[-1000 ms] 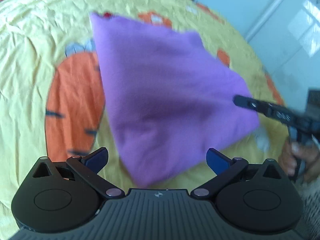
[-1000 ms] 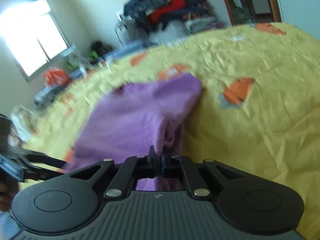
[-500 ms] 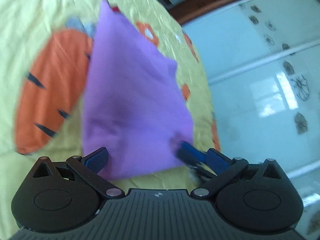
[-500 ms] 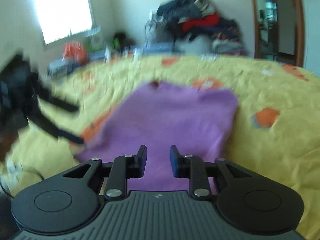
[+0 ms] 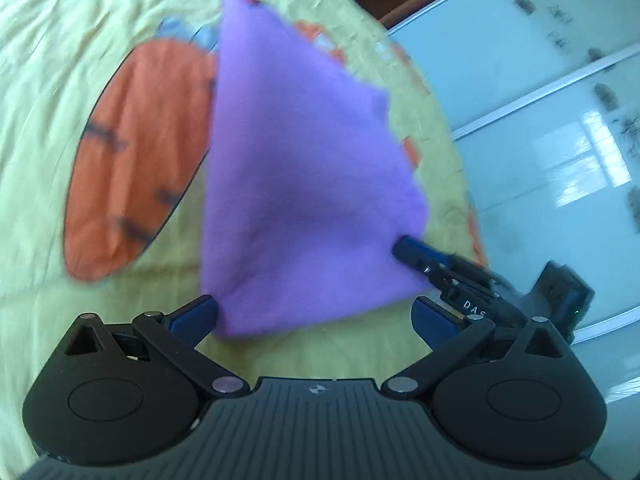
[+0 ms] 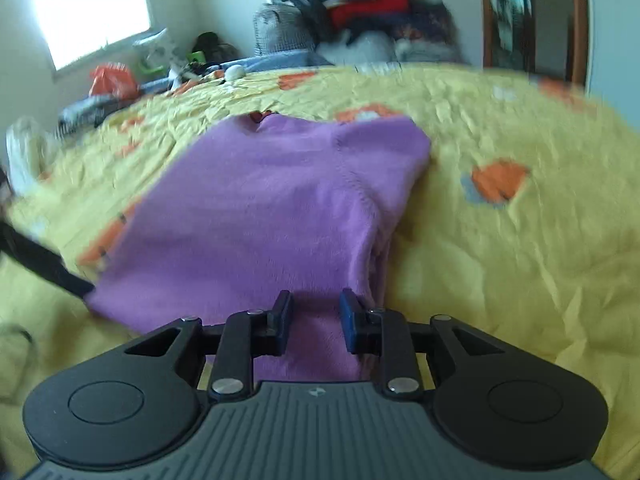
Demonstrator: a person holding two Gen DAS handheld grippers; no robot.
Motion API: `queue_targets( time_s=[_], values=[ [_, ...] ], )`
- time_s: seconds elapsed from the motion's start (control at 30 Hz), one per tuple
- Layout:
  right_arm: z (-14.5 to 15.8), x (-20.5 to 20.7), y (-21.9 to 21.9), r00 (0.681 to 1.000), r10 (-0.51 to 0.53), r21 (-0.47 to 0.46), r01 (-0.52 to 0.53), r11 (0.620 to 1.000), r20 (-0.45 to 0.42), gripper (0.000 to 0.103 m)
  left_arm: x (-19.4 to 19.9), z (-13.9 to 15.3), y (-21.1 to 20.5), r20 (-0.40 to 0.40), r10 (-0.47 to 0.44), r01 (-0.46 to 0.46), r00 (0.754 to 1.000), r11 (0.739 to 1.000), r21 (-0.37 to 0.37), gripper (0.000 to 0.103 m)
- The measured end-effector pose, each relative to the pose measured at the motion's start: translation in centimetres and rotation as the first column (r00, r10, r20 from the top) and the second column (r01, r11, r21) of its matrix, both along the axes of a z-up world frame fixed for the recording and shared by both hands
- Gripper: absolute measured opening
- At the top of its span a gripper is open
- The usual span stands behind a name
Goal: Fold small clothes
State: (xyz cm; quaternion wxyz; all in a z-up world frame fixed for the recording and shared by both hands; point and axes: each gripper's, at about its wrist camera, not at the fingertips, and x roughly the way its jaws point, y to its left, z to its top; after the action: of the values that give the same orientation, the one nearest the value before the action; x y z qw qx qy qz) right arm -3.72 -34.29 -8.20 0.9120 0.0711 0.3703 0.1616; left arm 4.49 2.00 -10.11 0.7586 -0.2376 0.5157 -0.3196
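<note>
Since a second ago your right claw has let go of the purple garment: back then its fingers were pinched shut on the near edge of the cloth, and now they stand a little apart with the fabric lying loose beneath and between them, pads not pressing on it. Your left claw has swung round as well, so that the glass-fronted wardrobe fills the right of its view where before the bedspread took up nearly everything.

Your left claw is wide open, its blue pads set far apart; the near corner of the garment lies between them and the left pad sits just beside the cloth's edge, though whether it touches is hard to say through the blur. Nothing is gripped on that side.

You'll find the garment flat on the yellow bedspread, partly covering the big orange carrot print. From your right claw's view, a seam runs up the cloth and a folded edge lies along its right side. From your left claw's view, the right claw's tips rest at the garment's right-hand corner. Beyond the garment, at the far side of the bed, sits a pile of clothes.
</note>
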Motion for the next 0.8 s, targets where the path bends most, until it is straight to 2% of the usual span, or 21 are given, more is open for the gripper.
queue_targets(
  time_s=[0.03, 0.1, 0.13, 0.2, 0.27, 0.33, 0.4, 0.47, 0.53, 0.57, 0.63, 0.67, 0.8],
  values=[
    [0.8, 0.2, -0.2, 1.000, -0.002, 0.018, 0.001, 1.000, 0.030, 0.025, 1.1, 0.9, -0.1, 0.030, 0.023, -0.022, 0.999, 1.000, -0.021, 0.103],
    [2.3, 1.6, 0.2, 0.996, -0.013, -0.012, 0.014, 1.000, 0.090, 0.025, 4.0, 2.4, -1.3, 0.108, 0.050, -0.051, 0.993, 0.999, 0.010, 0.103],
    [2.6, 2.8, 0.4, 0.995, -0.014, -0.012, 0.015, 1.000, 0.100, 0.026, 5.7, 2.7, -2.3, 0.132, 0.046, -0.052, 0.990, 0.998, 0.039, 0.103],
    [2.0, 5.9, 0.6, 0.996, -0.018, 0.004, 0.017, 1.000, 0.083, 0.026, 9.0, 2.4, -4.7, 0.174, 0.056, -0.083, 0.983, 0.985, 0.153, 0.103],
    [0.8, 8.2, 1.1, 0.998, -0.016, -0.032, 0.018, 0.999, 0.058, 0.025, 11.4, 1.5, -7.0, 0.219, 0.048, -0.112, 0.974, 0.950, 0.292, 0.102],
    [-0.5, 9.5, 1.3, 0.998, -0.017, -0.105, 0.023, 0.994, 0.058, 0.025, 13.3, -0.1, -8.4, 0.215, 0.049, -0.138, 0.975, 0.896, 0.422, 0.102],
    [-0.7, 10.1, 0.6, 0.998, -0.030, -0.068, 0.034, 0.997, 0.050, 0.025, 13.7, -1.0, -8.5, 0.275, 0.064, -0.191, 0.959, 0.864, 0.466, 0.103],
    [0.0, 10.2, 0.7, 0.999, -0.042, -0.066, 0.044, 0.997, 0.029, 0.027, 13.9, -1.2, -8.7, 0.262, 0.088, -0.207, 0.961, 0.859, 0.469, 0.103],
    [0.9, 10.1, 1.2, 0.997, -0.058, -0.077, 0.062, 0.995, 0.052, 0.029, 14.0, -0.8, -8.6, 0.244, 0.111, -0.215, 0.963, 0.864, 0.455, 0.103],
    [1.3, 10.2, 1.4, 0.996, -0.059, -0.078, 0.064, 0.995, 0.066, 0.033, 13.9, -0.6, -8.9, 0.263, 0.109, -0.223, 0.959, 0.862, 0.456, 0.103],
    [1.4, 11.0, 1.8, 0.995, -0.062, -0.087, 0.069, 0.994, 0.080, 0.047, 14.0, -0.1, -9.4, 0.301, 0.094, -0.232, 0.949, 0.853, 0.468, 0.103],
    [1.4, 11.6, 1.9, 0.995, -0.065, -0.094, 0.072, 0.993, 0.081, 0.059, 14.0, -0.1, -9.7, 0.303, 0.093, -0.234, 0.948, 0.850, 0.471, 0.103],
    [0.7, 12.6, 2.4, 0.995, -0.037, -0.086, 0.045, 0.995, 0.094, 0.060, 14.7, 0.4, -10.5, 0.322, 0.084, -0.240, 0.943, 0.841, 0.485, 0.103]
  ],
)
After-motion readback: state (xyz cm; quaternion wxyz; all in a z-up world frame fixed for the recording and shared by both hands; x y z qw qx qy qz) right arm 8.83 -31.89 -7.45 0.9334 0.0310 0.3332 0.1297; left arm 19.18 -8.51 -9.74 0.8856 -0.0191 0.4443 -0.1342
